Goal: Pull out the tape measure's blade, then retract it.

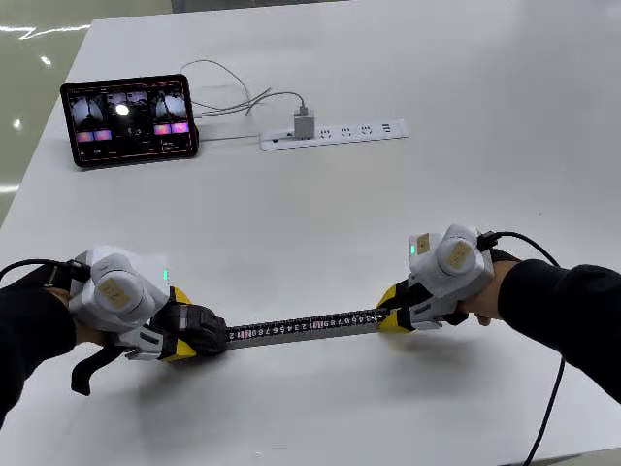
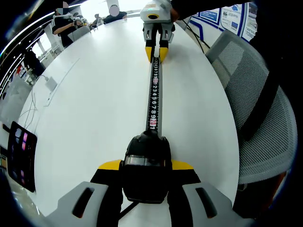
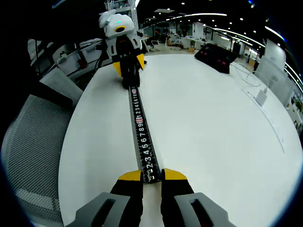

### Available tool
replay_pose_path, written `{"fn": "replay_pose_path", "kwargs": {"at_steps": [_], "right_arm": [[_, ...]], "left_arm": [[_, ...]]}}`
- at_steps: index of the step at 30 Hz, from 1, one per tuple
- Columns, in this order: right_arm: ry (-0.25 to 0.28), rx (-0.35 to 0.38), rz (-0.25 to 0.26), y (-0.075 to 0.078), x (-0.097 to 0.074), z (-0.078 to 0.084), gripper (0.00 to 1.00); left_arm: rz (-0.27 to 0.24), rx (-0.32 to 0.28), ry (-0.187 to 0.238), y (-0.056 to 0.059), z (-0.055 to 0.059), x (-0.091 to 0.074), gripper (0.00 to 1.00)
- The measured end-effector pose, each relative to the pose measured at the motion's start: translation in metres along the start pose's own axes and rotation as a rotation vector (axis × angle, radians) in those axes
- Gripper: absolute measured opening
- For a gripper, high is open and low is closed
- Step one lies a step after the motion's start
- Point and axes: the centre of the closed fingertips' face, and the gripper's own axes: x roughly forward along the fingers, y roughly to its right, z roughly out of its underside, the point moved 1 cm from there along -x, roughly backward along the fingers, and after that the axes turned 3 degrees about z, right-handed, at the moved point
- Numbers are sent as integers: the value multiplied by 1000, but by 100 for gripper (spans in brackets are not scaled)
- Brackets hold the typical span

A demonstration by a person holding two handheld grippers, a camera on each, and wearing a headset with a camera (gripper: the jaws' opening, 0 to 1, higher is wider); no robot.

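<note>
While your left gripper [image 1: 194, 337] clamps the black tape measure case [image 2: 146, 168], your right gripper [image 3: 151, 176] pinches the tip of the blade [image 1: 306, 326]. It stretches straight between them along the white table [image 1: 388, 223].

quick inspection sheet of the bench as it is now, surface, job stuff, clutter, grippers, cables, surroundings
Surface: white table, bare in the middle.
Job's things: black case at one end; blade pulled out, numbers up, spanning between the grippers.
Clutter: lit tablet and power strip at the far side.
Grippers: left gripper shut on the case; right gripper shut on the blade's tip.
Cables: white leads between strip and tablet; black cable off the right gripper.
Surroundings: mesh chair beside the table; people seated at its far end.
</note>
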Motion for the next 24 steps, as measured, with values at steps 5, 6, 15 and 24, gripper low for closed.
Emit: {"fn": "replay_pose_path", "kwargs": {"at_steps": [5, 6, 15, 24], "right_arm": [[-2, 0, 2, 1, -1, 1, 9], [-3, 0, 2, 1, -1, 2, 9], [-5, 5, 6, 2, -3, 5, 9], [-5, 12, 13, 3, -6, 9, 9]], "left_arm": [[1, 0, 1, 0, 0, 0, 30], [1, -1, 0, 0, 0, 0, 30], [0, -2, 2, 0, 0, 0, 30], [-1, -1, 3, 1, -1, -1, 30]]}}
